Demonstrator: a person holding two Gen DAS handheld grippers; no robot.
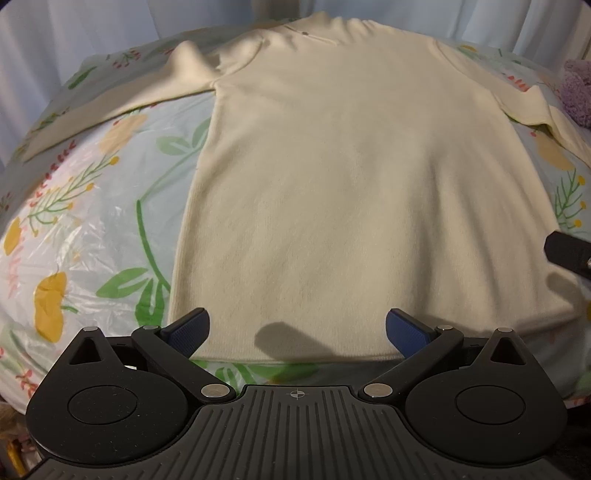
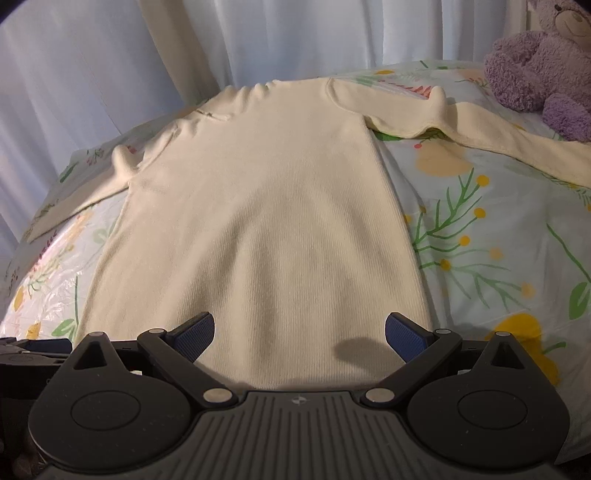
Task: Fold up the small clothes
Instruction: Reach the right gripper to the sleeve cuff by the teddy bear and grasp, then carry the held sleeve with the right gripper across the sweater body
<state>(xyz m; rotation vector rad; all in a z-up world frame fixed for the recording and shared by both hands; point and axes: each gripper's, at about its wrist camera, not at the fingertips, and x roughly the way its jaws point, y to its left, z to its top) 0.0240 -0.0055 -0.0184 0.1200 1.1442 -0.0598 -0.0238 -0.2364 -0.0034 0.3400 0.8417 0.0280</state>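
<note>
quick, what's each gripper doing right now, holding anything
Left gripper: open, holding nothing, jaws spread at the cream sweater's hem.
Right gripper: open, holding nothing, over the same hem.

Sweater (image 1: 332, 192) hem hidden behind right gripper (image 2: 299, 338) body in right wrist view, 6 o'clock. Its right sleeve (image 2: 517, 136) cut off by frame edge at 3 o'clock; cuff not seen. Purple teddy bear (image 2: 543, 62) clipped at 1 o'clock. In left wrist view, right gripper only partly in frame at 3 o'clock. Small dark mark near collar (image 1: 304, 33), 12 o'clock: too small to tell.
</note>
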